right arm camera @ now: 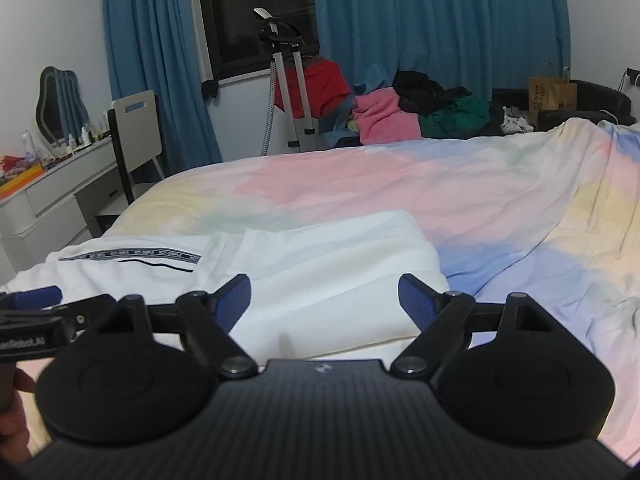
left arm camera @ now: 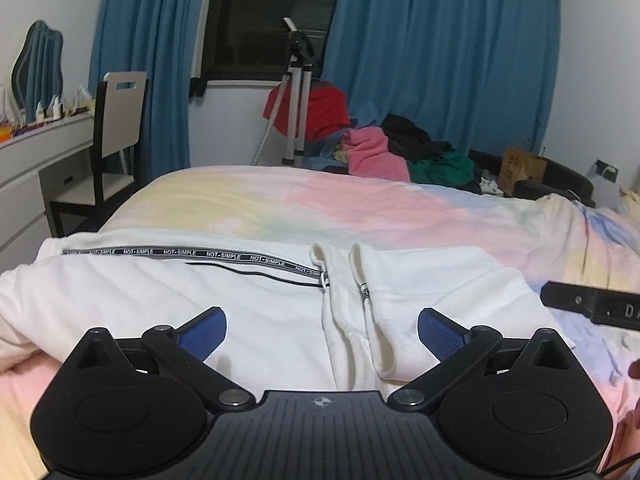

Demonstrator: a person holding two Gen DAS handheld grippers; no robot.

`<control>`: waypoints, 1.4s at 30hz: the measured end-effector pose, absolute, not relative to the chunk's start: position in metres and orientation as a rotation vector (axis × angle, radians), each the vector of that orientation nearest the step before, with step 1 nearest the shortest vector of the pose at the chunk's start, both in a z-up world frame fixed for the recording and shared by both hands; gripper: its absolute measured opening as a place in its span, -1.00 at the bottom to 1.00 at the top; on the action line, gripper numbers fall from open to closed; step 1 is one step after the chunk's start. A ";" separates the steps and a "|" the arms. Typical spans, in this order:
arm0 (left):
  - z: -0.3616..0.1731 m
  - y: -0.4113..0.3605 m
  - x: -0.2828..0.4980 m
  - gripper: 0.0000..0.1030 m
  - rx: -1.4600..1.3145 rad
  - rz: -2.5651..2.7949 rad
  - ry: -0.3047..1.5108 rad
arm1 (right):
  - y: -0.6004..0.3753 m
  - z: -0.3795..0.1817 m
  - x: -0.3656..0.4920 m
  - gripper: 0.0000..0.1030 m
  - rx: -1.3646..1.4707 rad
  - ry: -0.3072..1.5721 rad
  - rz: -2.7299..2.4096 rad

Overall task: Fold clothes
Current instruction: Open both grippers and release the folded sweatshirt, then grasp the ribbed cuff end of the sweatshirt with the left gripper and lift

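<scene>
A white garment (left arm camera: 256, 304) with a black "NOT-SIMPLE" stripe (left arm camera: 180, 254) and two drawstrings (left arm camera: 362, 288) lies folded over on the pastel bed. My left gripper (left arm camera: 322, 334) is open and empty, just above the garment near its drawstrings. In the right wrist view the same garment (right arm camera: 320, 272) shows its folded right part. My right gripper (right arm camera: 324, 300) is open and empty over that fold. The right gripper's side (left arm camera: 592, 304) shows at the left view's right edge, and the left gripper's finger (right arm camera: 36, 296) at the right view's left edge.
The bed (left arm camera: 360, 204) has a pastel tie-dye cover. Beyond its far edge lie a pile of clothes (left arm camera: 400, 148), a garment steamer stand (left arm camera: 298, 92) and a paper bag (left arm camera: 522, 170). A white desk (left arm camera: 44, 152) and chair (left arm camera: 116, 128) stand at left, before blue curtains.
</scene>
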State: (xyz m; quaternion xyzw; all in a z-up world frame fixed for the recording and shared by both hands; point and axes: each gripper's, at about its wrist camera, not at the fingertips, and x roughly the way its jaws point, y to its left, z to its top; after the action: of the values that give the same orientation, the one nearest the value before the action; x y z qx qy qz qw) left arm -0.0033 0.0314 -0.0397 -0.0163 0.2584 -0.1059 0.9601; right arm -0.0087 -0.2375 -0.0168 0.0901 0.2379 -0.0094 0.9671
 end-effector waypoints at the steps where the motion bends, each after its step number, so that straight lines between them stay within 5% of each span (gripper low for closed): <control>1: -0.041 0.033 -0.002 0.99 -0.037 -0.210 0.525 | -0.237 -0.017 -0.008 0.60 0.178 0.486 -0.018; 16: -0.049 0.045 0.008 0.99 -0.062 -0.079 0.589 | -0.228 -0.027 -0.004 0.60 0.138 0.541 -0.037; 31: -0.099 0.199 0.023 0.98 -1.045 0.175 0.736 | -0.236 -0.032 -0.005 0.60 0.164 0.578 -0.043; 35: -0.110 0.222 0.028 0.68 -1.184 0.228 0.687 | -0.238 -0.032 -0.005 0.60 0.181 0.585 -0.041; 42: -0.115 0.259 0.046 0.50 -1.273 0.334 0.629 | -0.244 -0.038 -0.002 0.60 0.216 0.603 -0.046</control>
State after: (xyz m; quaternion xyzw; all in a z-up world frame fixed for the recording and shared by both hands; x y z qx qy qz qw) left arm 0.0459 0.2590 -0.1147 -0.5817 0.2874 0.1525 0.7455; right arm -0.0022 -0.2441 -0.0377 0.1062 0.2964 -0.0224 0.9489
